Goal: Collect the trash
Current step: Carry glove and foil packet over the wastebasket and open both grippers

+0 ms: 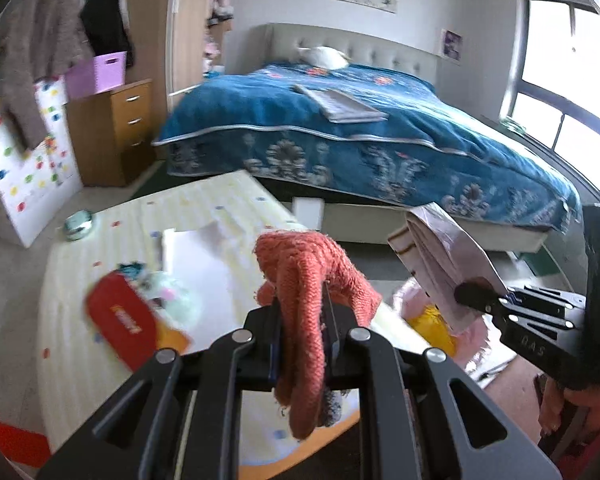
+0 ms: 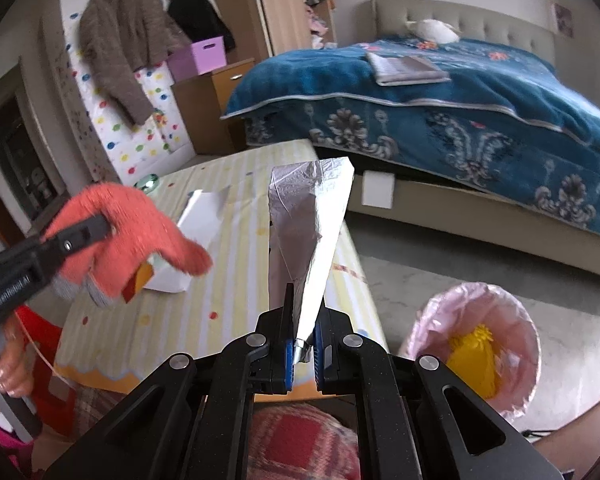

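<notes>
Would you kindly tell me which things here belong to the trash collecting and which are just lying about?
Job:
- orange glove in left gripper
- silver wrapper in right gripper
- pink-lined bin

Lying about:
- bed
- brown cardigan
- purple box
- wooden drawers

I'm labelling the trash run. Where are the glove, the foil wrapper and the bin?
glove (image 1: 304,276): left wrist view, on its knitted palm above the jaws.
foil wrapper (image 2: 312,216): right wrist view, on its crinkled middle.
bin (image 2: 516,396): right wrist view, on its pink liner's wall.
</notes>
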### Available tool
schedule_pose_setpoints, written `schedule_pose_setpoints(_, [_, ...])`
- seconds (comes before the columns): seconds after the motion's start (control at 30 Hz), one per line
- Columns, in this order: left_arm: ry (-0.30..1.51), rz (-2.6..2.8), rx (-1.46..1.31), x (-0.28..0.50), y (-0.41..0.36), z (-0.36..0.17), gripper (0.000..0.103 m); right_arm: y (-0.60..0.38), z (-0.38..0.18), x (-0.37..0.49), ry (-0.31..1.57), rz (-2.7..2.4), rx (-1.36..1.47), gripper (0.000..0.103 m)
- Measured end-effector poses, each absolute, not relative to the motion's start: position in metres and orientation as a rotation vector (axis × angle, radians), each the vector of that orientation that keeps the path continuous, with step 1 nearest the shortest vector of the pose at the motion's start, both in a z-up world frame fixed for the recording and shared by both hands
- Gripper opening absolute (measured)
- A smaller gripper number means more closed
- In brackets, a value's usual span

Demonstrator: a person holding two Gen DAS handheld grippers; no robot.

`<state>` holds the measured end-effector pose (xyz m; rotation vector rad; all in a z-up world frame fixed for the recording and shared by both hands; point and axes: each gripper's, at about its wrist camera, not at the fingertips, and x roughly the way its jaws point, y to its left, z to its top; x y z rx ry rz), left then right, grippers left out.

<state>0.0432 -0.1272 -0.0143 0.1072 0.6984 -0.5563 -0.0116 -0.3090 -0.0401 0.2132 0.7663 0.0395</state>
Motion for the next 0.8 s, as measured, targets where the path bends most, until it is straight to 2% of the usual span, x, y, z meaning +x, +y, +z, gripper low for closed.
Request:
schedule_pose_setpoints(0.57, [0.669, -0.853, 0.327, 0.014, -0.306, -0.051, 0.013, -0.442, -0.075, -0.069, 0.794, -0.232, 0.329, 0.008])
schedule_pose_setpoints(0.8, [0.695, -0.896, 0.322, 0.026, -0.343, -0.067, 0.013, -0.480, -0.095, -0.070, 0.822, -0.273, 0.363, 0.010])
